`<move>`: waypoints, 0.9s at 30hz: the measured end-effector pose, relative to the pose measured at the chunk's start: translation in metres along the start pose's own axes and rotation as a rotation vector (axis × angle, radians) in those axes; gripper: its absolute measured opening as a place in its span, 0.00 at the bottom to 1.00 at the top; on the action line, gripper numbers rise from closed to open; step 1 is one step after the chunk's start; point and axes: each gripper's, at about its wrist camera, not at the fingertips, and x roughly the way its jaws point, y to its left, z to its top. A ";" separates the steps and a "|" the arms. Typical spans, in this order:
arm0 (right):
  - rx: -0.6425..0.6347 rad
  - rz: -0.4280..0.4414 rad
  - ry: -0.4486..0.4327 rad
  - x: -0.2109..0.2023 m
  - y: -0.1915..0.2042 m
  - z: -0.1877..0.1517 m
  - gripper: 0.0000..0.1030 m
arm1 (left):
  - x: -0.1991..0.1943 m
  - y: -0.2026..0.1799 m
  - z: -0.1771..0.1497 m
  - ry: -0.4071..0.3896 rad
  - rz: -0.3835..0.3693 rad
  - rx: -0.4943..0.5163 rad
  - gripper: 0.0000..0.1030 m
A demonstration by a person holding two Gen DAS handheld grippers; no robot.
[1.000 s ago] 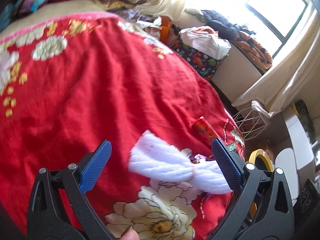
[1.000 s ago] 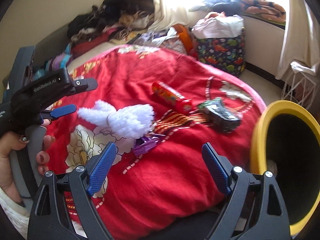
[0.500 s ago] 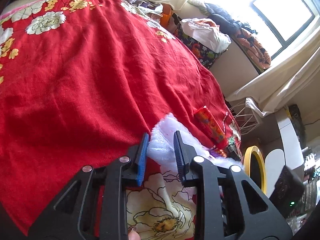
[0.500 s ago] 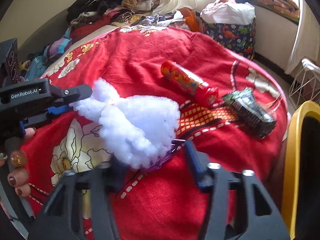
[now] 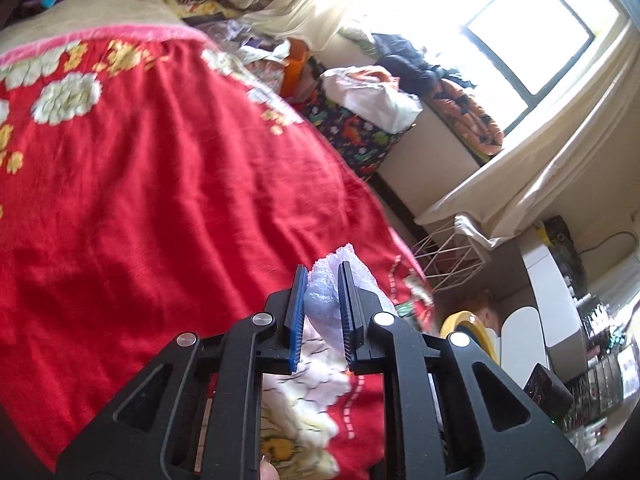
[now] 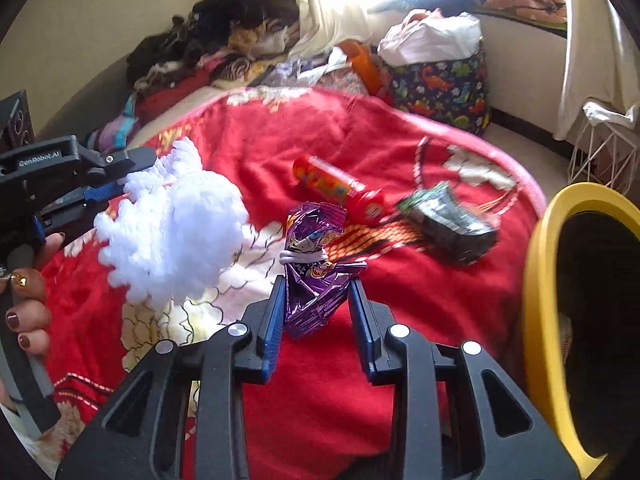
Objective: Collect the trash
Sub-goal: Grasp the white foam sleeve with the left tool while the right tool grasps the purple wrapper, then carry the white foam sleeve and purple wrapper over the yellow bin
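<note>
My left gripper (image 5: 322,280) is shut on a white fluffy wad (image 5: 324,296) and holds it above the red blanket (image 5: 160,184). In the right wrist view the wad (image 6: 172,236) hangs from the left gripper (image 6: 124,176) at the left. My right gripper (image 6: 316,292) is shut on a crumpled purple wrapper (image 6: 314,264) tied with a white band. A red tube (image 6: 340,190) and a dark crushed packet (image 6: 452,216) lie on the blanket (image 6: 320,360) beyond. A yellow-rimmed bin (image 6: 540,300) stands at the right.
A dinosaur-print bag (image 6: 440,84) with white plastic sits by the window wall. A white wire basket (image 6: 604,152) stands on the floor at the far right. Piled clothes (image 6: 224,48) lie at the bed's far end. The yellow bin (image 5: 468,328) shows beyond the bed edge.
My left gripper closed on the white wad and lifted it off the blanket. My right gripper moved forward and closed on the purple wrapper that lay under the wad.
</note>
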 end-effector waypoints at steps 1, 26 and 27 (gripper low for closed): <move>0.003 -0.003 -0.012 -0.004 -0.002 0.000 0.29 | -0.002 -0.005 0.001 -0.006 -0.008 0.010 0.10; 0.247 -0.159 -0.193 -0.098 -0.109 -0.011 0.29 | 0.017 -0.111 -0.034 0.027 -0.120 0.216 0.10; 0.257 -0.164 -0.197 -0.100 -0.113 -0.012 0.29 | 0.018 -0.115 -0.035 0.029 -0.125 0.222 0.10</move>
